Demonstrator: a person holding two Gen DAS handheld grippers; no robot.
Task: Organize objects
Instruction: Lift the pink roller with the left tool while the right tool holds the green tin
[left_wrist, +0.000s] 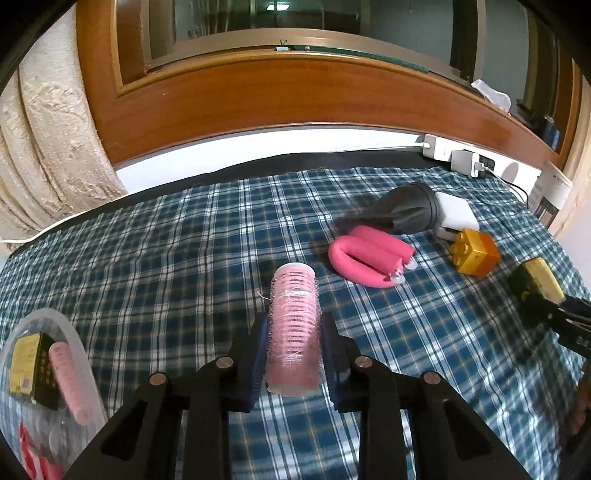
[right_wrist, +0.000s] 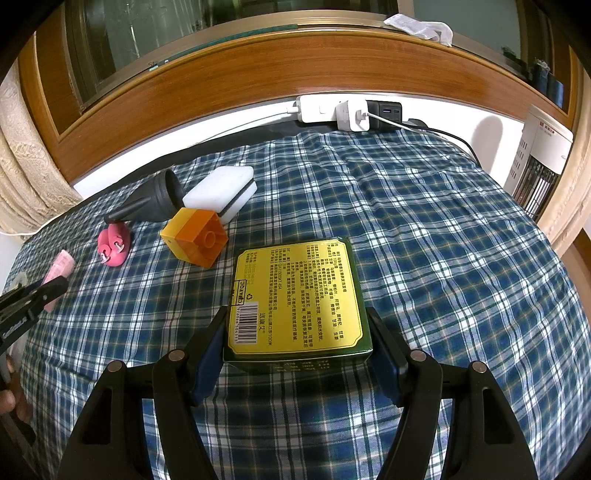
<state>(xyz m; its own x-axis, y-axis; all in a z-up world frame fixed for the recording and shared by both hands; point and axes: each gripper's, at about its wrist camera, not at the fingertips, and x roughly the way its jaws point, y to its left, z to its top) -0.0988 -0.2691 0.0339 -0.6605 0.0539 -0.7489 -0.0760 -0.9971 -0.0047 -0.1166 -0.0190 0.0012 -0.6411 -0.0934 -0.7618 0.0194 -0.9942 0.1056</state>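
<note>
Left gripper (left_wrist: 293, 343): jaws clamped on pink hair roller (left_wrist: 293, 332). Right gripper (right_wrist: 297, 343): jaws gripping green-and-yellow box (right_wrist: 295, 295), above plaid-covered bed (right_wrist: 424, 240). Far edge: wooden window frame (right_wrist: 221, 85), power strip (right_wrist: 317, 109); curtain (left_wrist: 48, 147) at left.

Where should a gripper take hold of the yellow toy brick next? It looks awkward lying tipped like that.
Grip the yellow toy brick across two opposite flat side walls, coming down from above. It lies tipped, its studs facing left in the left wrist view and its hollow underside facing the right wrist camera, so avoid those faces. Approach from the near side; the white sponge block sits close behind it.
</note>
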